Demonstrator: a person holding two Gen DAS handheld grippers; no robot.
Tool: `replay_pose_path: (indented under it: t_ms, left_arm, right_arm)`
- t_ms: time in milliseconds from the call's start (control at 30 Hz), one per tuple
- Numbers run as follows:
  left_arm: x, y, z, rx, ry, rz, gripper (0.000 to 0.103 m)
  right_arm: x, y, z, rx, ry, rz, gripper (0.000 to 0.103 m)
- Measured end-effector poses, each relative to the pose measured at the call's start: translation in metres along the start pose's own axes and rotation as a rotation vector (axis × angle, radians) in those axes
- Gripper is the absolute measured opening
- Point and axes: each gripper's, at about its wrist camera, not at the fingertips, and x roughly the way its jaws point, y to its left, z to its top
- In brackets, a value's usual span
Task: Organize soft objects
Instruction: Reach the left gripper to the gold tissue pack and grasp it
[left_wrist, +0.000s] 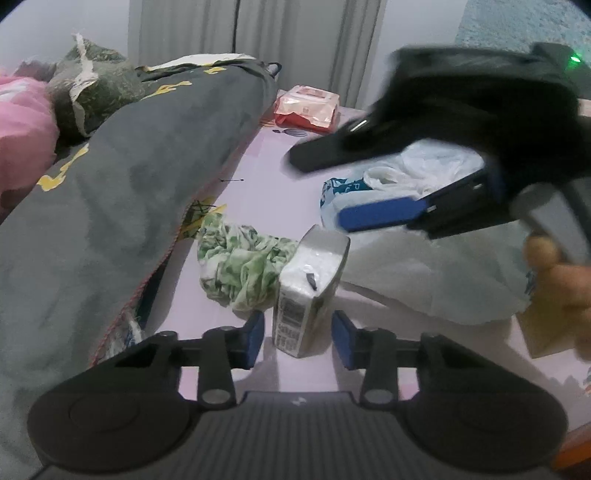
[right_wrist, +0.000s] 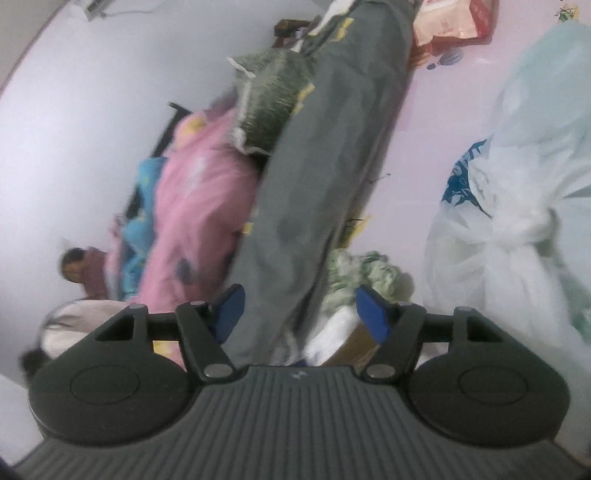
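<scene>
Grab step underway: left tool (left_wrist: 297, 338) straddles tissue pack (left_wrist: 308, 291), blue pads not quite touching, so unclamped. Pack stands on bed (left_wrist: 258, 192), right beside green floral cloth (left_wrist: 242, 271). Right tool (left_wrist: 332, 206) hovers above pack, parted, empty. Next: squeeze gently, lift.

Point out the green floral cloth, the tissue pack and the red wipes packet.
green floral cloth (left_wrist: 242, 267), left wrist view, crumpled middle
tissue pack (left_wrist: 308, 291), left wrist view, front face
red wipes packet (left_wrist: 307, 109), left wrist view, top face
</scene>
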Motion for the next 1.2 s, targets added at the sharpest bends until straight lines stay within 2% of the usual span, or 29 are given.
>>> replay_pose_path:
  t_ms: [67, 233, 433, 667, 833, 933, 1000, 1100, 1200]
  left_arm:
    - [0.007, 0.000, -0.002, 0.006, 0.001, 0.002, 0.031]
    - [0.011, 0.008, -0.003, -0.032, 0.010, -0.043, 0.030]
    - [0.002, 0.028, -0.001, -0.186, 0.076, -0.174, 0.029]
    - [-0.013, 0.052, -0.009, -0.304, 0.154, -0.308, 0.029]
    - [0.003, 0.075, -0.017, -0.419, 0.236, -0.407, 0.029]
    - [0.015, 0.091, -0.022, -0.500, 0.289, -0.409, 0.032]
    - [0.016, 0.100, -0.023, -0.533, 0.279, -0.413, 0.036]
    - [0.013, 0.108, -0.019, -0.540, 0.237, -0.375, 0.039]
    - [0.006, 0.113, -0.020, -0.534, 0.209, -0.353, 0.051]
  right_arm:
    - [0.014, -0.004, -0.005, -0.011, 0.008, -0.028, 0.062]
    - [0.033, -0.012, -0.018, -0.010, 0.015, -0.046, 0.062]
    - [0.026, -0.012, -0.023, 0.048, 0.004, -0.006, 0.063]
    - [0.010, 0.004, -0.045, 0.075, -0.014, -0.003, 0.063]
    - [0.003, 0.008, -0.059, 0.120, -0.032, -0.015, 0.063]
    - [0.003, 0.003, -0.066, 0.155, -0.039, -0.033, 0.063]
    - [0.004, -0.001, -0.070, 0.185, -0.040, -0.040, 0.063]
    - [0.007, -0.005, -0.074, 0.208, -0.054, -0.062, 0.063]
    - [0.010, -0.006, -0.075, 0.212, -0.069, -0.088, 0.063]
